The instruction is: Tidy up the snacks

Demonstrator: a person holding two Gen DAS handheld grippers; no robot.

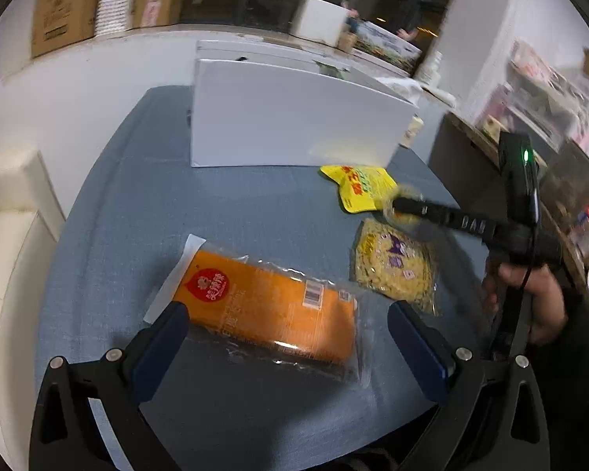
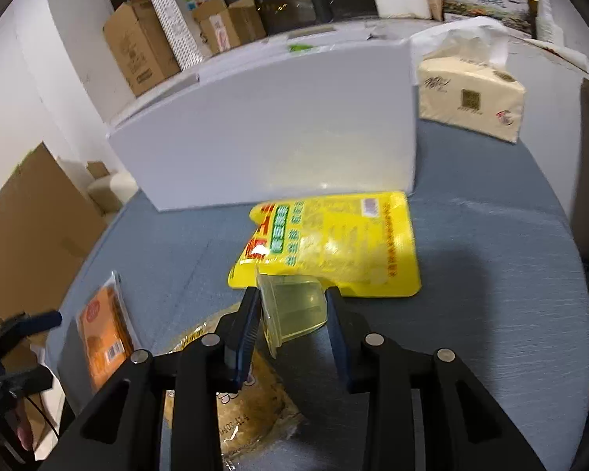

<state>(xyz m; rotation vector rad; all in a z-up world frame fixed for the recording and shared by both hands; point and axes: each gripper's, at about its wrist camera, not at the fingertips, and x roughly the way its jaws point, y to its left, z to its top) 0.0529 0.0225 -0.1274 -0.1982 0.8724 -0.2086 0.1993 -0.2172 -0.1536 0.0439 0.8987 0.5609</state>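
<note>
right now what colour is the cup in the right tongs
Clear pale yellow-green cup; best in the right wrist view.

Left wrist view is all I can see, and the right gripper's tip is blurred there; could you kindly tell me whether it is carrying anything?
Observer: Yes, the right gripper is shut on a small clear jelly cup.
Operator: Thank you. What lies beyond that cup?
Observer: The yellow pouch, flat on the table against the white box.
Operator: Is anything to the right of the box?
Observer: A beige tissue pack stands there, with a tissue sticking out of its top.
</note>
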